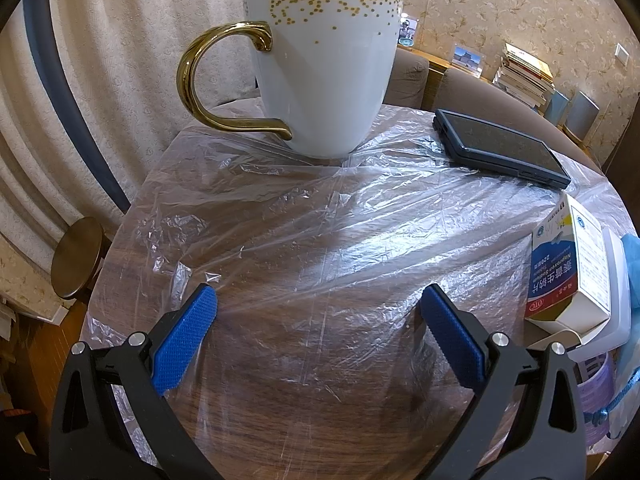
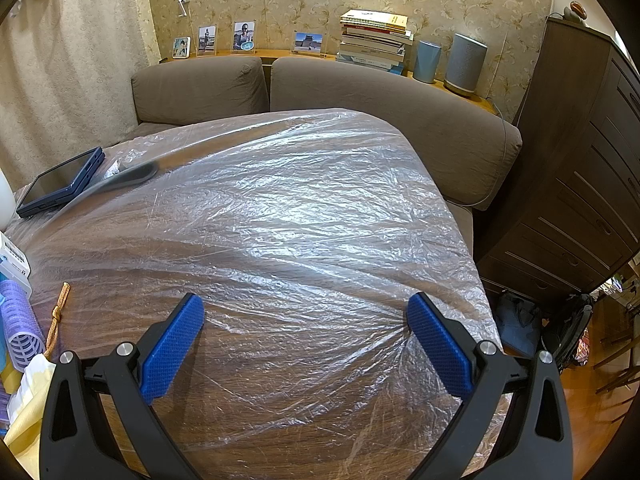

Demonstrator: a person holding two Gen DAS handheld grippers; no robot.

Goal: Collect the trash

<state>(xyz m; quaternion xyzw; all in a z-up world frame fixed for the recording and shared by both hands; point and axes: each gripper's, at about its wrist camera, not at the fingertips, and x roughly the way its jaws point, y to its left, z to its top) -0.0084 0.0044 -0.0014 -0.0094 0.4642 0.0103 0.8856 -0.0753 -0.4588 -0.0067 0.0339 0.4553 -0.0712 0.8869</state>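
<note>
Both grippers, left gripper [image 1: 318, 300] and right gripper [image 2: 306, 308]: black arms, silver screws, blue textured jaws.

Two low, close wrist views over one plastic-covered table [image 1: 304, 240], sharing the phone [image 1: 500, 148].

A home living room: brown sofa [image 2: 384, 96], framed photos [image 2: 244, 36] (on the ledge), stacked books [image 2: 374, 40].

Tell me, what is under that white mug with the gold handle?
The mug stands on a wrinkled clear plastic sheet spread over a wooden table. Anything directly beneath its base is hidden.
</note>
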